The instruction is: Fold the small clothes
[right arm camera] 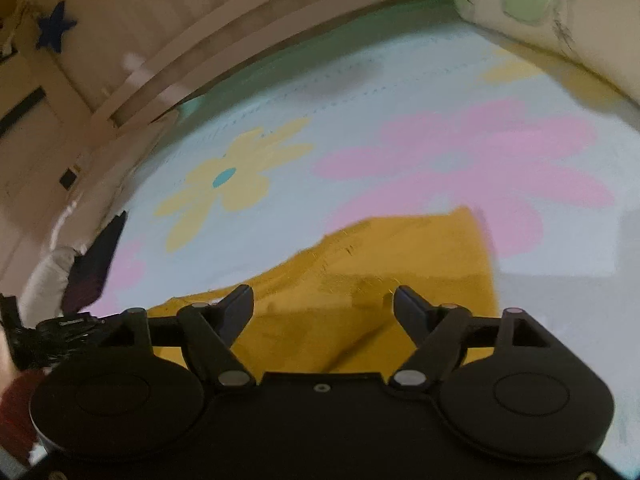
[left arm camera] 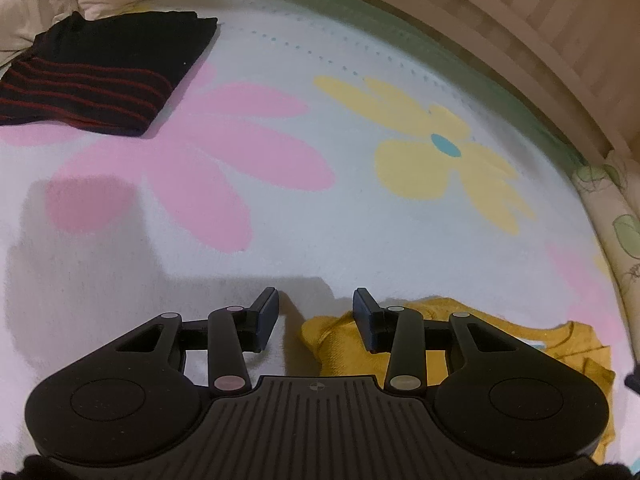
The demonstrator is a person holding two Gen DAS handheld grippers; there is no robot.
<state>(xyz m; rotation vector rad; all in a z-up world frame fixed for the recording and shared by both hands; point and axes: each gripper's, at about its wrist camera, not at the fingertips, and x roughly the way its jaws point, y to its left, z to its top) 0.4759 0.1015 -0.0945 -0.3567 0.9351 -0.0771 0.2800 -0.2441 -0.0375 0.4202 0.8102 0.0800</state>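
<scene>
Over a pale blue bedsheet (left arm camera: 360,240) printed with a big pink flower (left arm camera: 200,152) and a yellow flower (left arm camera: 440,152), held both tongs angled downward. Saw in the left wrist view a wooden bed rail (left arm camera: 520,20) curving from 12 to 3 o'clock, a leaf-printed cushion (left arm camera: 612,216) at 3 o'clock, and rumpled white bedding (left arm camera: 36,0) at 10 o'clock. Noted a folded black garment with red stripes (left arm camera: 100,72) lying flat on the sheet at 10 o'clock, well apart from everything else. Held the left gripper (left arm camera: 316,300) released, jaws partly apart, with only bare sheet and shadow in the gap and nothing pinched. Found the mustard-yellow garment (left arm camera: 332,334) at 5 o'clock in that view, its crumpled edge reaching under the finger on the 3 o'clock side; could not tell whether that finger touched the cloth. Held the right gripper (right arm camera: 324,296) released too, jaws spread wide and clamping nothing. Saw in the blurred right wrist view the same yellow garment (right arm camera: 400,256) spread on the sheet beneath and beyond those fingers, from 8 o'clock up toward 2 o'clock, with a fold or crease running under the gap. Spotted a blue star (right arm camera: 56,26) on the wall at 10 o'clock there.
</scene>
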